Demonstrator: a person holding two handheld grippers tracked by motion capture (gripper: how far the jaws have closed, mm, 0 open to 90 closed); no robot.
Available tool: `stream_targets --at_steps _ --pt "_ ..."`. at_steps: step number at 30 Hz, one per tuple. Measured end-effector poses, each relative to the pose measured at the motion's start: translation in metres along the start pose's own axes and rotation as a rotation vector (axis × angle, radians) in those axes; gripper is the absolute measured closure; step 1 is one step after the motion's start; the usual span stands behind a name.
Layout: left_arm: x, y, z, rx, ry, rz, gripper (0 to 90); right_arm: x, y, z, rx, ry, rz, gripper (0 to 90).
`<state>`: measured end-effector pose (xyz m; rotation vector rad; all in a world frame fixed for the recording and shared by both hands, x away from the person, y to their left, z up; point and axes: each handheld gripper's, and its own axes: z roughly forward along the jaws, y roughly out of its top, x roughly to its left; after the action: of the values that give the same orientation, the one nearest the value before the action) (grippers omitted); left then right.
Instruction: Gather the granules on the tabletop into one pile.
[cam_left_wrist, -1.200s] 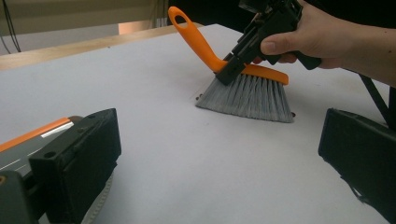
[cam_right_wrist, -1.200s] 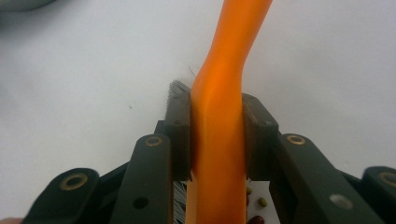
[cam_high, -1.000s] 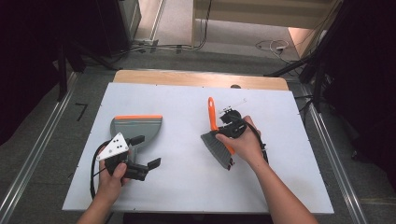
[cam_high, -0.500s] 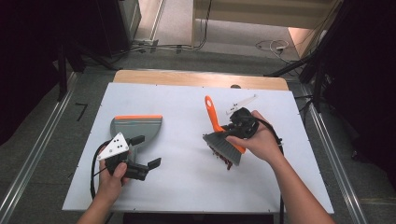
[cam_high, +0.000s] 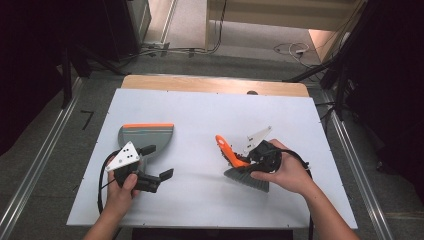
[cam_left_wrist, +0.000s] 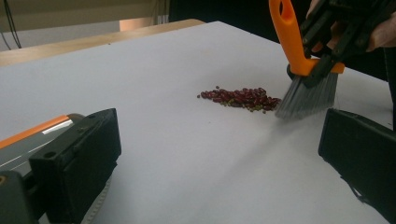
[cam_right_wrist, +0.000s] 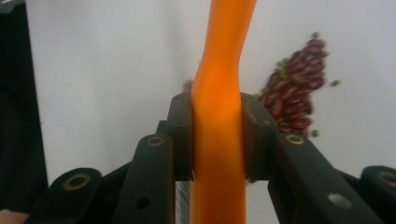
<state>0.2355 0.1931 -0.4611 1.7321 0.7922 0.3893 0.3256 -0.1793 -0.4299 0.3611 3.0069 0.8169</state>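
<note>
While the right gripper (cam_high: 252, 159) is clamping the orange brush (cam_high: 239, 169) at the table's (cam_high: 210, 107) right, bristles beside the beans (cam_left_wrist: 240, 98), the left gripper (cam_high: 155, 162) is gaping empty beside the dustpan (cam_high: 146, 135).

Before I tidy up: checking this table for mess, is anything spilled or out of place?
Yes. A small pile of red beans, with a few greenish ones, lies loose on the white table. The brush, clamped in the right hand-held gripper, has its bristles beside them.
</note>
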Motion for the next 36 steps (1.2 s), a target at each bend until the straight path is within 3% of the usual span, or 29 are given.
stream_targets --at_steps 3,7,9,13,17,19,36 --pt "0.000 0.000 -0.001 0.001 0.002 0.000 0.0 0.007 -0.001 0.006 0.043 0.038 -0.004 67.8" --pt "0.001 0.000 -0.001 0.001 0.002 -0.003 0.0 0.012 -0.001 0.011 0.060 0.021 -0.083 67.8" --pt "0.000 0.000 0.000 -0.001 0.001 -0.001 0.0 0.011 -0.001 0.012 0.050 -0.007 -0.089 67.7" --pt "0.000 0.000 -0.001 -0.001 0.001 -0.002 0.0 -0.003 -0.004 0.017 -0.014 0.003 -0.125 67.4" --pt "0.000 0.000 0.000 0.000 0.001 -0.001 0.0 -0.016 -0.005 0.021 -0.033 0.024 -0.087 67.2" --pt "0.000 0.000 0.000 0.000 0.000 0.001 0.0 -0.021 -0.004 0.023 -0.043 0.027 -0.096 67.1" --pt "0.000 -0.001 -0.001 0.001 -0.001 -0.002 0.0 -0.059 0.019 0.035 -0.076 0.020 -0.122 67.0"
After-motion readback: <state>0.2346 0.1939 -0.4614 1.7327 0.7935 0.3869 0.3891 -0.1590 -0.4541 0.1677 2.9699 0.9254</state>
